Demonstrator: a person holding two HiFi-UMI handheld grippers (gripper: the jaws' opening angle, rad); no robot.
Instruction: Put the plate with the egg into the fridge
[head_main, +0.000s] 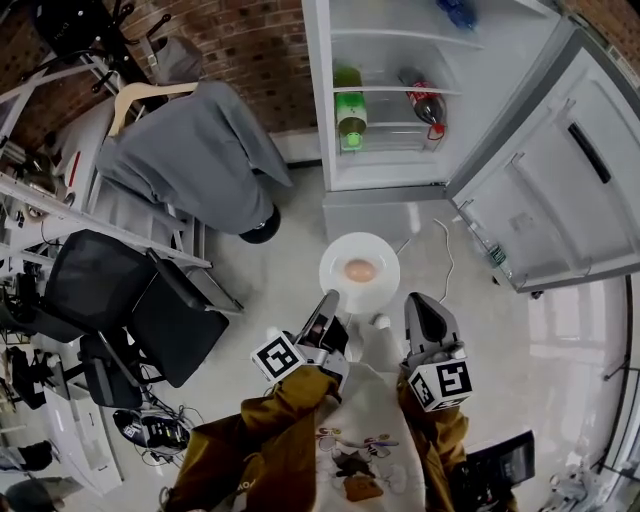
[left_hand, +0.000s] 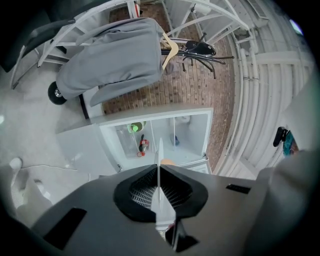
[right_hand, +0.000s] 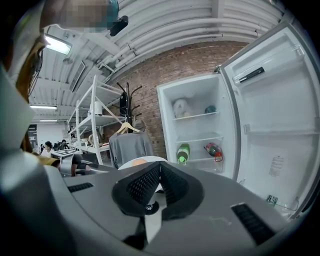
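Note:
A white plate (head_main: 372, 252) carrying a brown egg (head_main: 359, 270) hangs over the floor in front of the open fridge (head_main: 390, 160). My left gripper (head_main: 328, 297) is shut on the plate's near-left rim; in the left gripper view the plate (left_hand: 160, 150) runs edge-on between the jaws, with the egg (left_hand: 168, 162) peeking beside it. My right gripper (head_main: 419, 300) is shut on nothing, just right of the plate and apart from it. In the right gripper view the plate (right_hand: 150, 159) and egg (right_hand: 138, 162) show beyond its closed jaws.
The fridge door (head_main: 560, 180) swings open to the right. On the shelves lie a green bottle (head_main: 350, 112) and a red-capped bottle (head_main: 424, 100). A grey jacket (head_main: 200, 150) on a hanger and black chairs (head_main: 130, 300) stand left. A cable (head_main: 446, 250) trails on the floor.

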